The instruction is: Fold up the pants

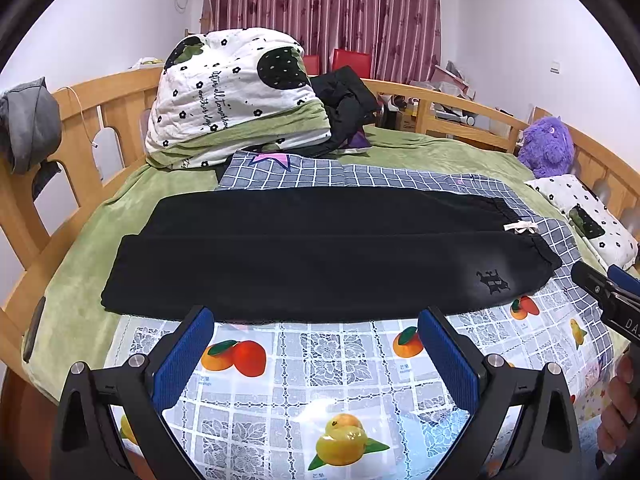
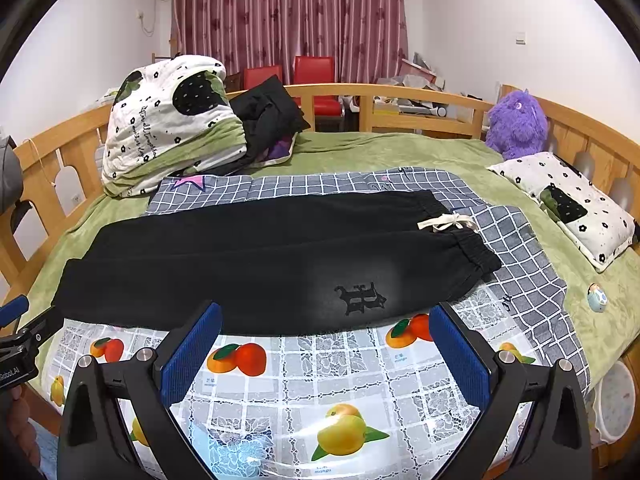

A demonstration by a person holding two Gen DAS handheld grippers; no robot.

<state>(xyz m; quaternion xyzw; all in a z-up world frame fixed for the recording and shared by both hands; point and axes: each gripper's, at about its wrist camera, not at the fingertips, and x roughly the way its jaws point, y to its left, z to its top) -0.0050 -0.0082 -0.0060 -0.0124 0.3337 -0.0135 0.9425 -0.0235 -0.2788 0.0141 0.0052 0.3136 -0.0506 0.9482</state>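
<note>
Left hand-held gripper (image 1: 316,320) wide, empty | right hand-held gripper (image 2: 326,316) likewise, seemingly clear of pants (image 1: 320,256)

Both cameras looked forward between their own blue-padded fingers, low over the near edge of the bed, toward the striped maroon curtain (image 1: 320,12) at the far wall. The left wrist view stood more to the left, the right wrist view more to the right. Both shared the long black pants (image 1: 312,256) lying crosswise close ahead, the glossy fruit-printed tablecloth (image 2: 320,376) and the purple plush toy (image 2: 516,124).
</note>
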